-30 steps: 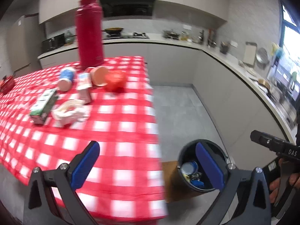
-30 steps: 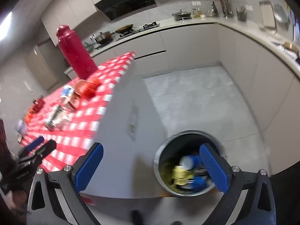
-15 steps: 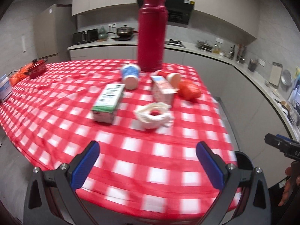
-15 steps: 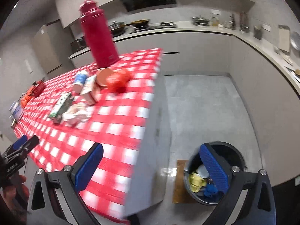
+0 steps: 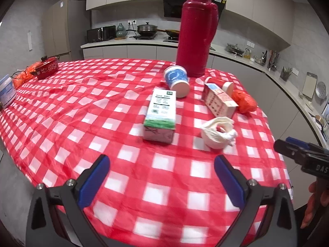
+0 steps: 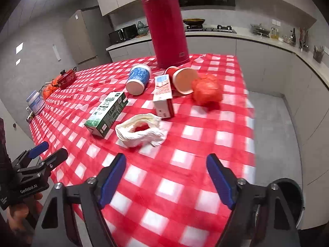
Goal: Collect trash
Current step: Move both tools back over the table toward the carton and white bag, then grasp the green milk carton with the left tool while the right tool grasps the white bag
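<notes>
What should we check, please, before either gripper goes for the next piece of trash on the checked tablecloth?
1. Left gripper open and empty: ok.
2. Right gripper open and empty: ok.
3. Crumpled white wrapper, nearest trash, unobstructed: ok.
4. Green carton lying flat, apart from wrapper: ok.
5. Red thermos upright, behind the trash, out of the approach path: ok.
6. Bin room inside: cannot tell, mostly hidden.

On the table (image 5: 61,111), the thermos (image 5: 195,30) stands at 12 o'clock; cartons (image 5: 162,113), cups (image 5: 177,80) and wrapper (image 5: 218,133) lie before it.
</notes>
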`<state>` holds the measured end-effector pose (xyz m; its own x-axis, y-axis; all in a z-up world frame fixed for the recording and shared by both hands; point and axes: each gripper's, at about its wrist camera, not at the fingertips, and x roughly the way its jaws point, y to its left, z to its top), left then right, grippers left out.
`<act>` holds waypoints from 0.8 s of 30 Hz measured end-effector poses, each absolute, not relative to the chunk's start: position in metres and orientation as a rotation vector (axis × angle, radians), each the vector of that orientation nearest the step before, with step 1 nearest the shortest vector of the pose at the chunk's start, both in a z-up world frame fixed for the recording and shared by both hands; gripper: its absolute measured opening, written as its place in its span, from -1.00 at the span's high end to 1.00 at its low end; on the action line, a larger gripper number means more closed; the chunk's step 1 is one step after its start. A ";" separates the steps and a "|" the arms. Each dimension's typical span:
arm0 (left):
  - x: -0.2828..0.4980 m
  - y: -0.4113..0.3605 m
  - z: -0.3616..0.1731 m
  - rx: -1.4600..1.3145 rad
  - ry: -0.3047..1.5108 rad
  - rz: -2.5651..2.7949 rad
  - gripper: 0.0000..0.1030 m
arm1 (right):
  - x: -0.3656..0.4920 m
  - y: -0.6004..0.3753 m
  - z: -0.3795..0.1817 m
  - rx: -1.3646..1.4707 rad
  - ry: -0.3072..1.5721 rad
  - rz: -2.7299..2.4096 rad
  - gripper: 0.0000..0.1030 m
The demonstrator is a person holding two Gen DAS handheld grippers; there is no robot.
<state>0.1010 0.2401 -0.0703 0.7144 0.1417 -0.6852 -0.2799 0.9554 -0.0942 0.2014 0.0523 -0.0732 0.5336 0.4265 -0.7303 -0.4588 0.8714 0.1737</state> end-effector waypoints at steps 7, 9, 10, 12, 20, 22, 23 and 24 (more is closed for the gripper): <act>0.121 0.261 -0.081 -0.194 0.761 0.198 -0.91 | 0.223 0.082 -0.096 -0.048 0.910 0.503 -0.39; 0.127 0.264 -0.083 -0.193 0.763 0.190 -0.91 | 0.230 0.085 -0.099 -0.015 0.921 0.498 -0.38; 0.130 0.266 -0.084 -0.194 0.763 0.187 -0.91 | 0.232 0.086 -0.098 -0.003 0.917 0.494 -0.37; 0.137 0.267 -0.086 -0.193 0.767 0.175 -0.91 | 0.238 0.091 -0.097 -0.006 0.907 0.484 -0.37; 0.167 0.268 -0.093 -0.176 0.780 0.141 -0.86 | 0.269 0.109 -0.108 -0.022 0.925 0.480 -0.13; 0.175 0.268 -0.096 -0.171 0.788 0.134 -0.85 | 0.275 0.114 -0.113 -0.033 0.937 0.494 -0.10; 0.179 0.268 -0.098 -0.170 0.793 0.130 -0.85 | 0.279 0.116 -0.116 -0.042 0.944 0.501 -0.07; 0.183 0.269 -0.101 -0.170 0.801 0.126 -0.83 | 0.281 0.118 -0.119 -0.047 0.949 0.511 -0.06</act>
<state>0.1833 0.2686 -0.1013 0.6893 0.0484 -0.7228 -0.1766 0.9789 -0.1029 0.2812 0.1184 -0.1187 0.4732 0.3973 -0.7863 -0.4374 0.8807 0.1817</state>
